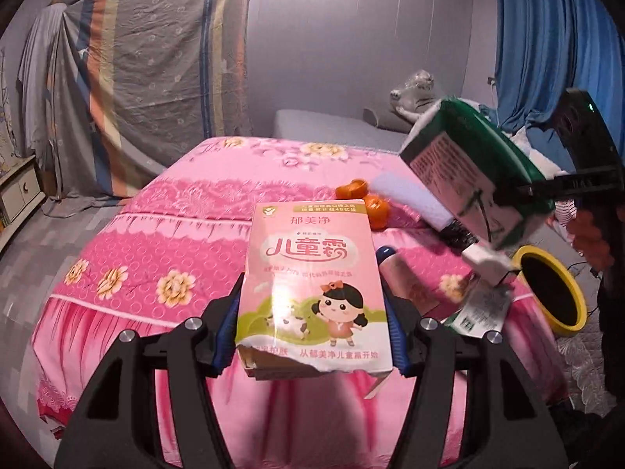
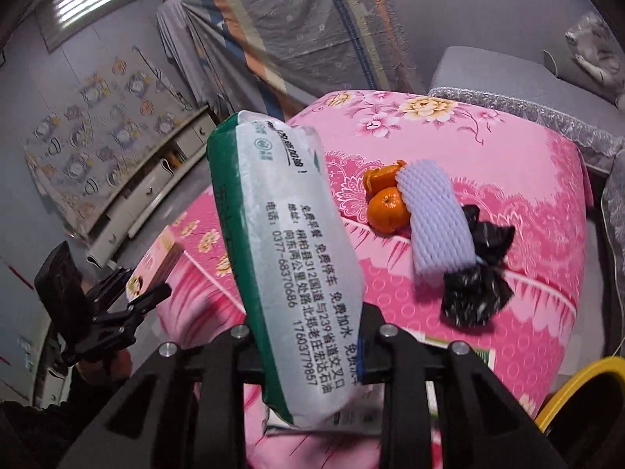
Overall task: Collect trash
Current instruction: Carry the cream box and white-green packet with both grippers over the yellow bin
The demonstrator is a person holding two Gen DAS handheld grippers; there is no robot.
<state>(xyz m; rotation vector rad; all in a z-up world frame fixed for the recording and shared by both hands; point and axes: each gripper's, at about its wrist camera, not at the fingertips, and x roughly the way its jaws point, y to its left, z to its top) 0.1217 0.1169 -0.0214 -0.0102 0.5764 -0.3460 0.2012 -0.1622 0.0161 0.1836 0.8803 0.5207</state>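
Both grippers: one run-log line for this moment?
left gripper: shut on pink box | right gripper: shut on tissue pack | yellow bin: beside bed, nothing dropped yet

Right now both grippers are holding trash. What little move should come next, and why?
Probably swing the right gripper, shut on the green-and-white packet, over the yellow bin and let go. In the left view the packet already hangs near the bin's open mouth, while the left gripper holds the pink box farther away.

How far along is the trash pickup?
Nothing visibly binned yet. In hand: left hand-held gripper holds the pink carton; right hand-held gripper holds the tissue pack. Left on the bed: orange peels, foam net, black bag. Yellow bin nearby.
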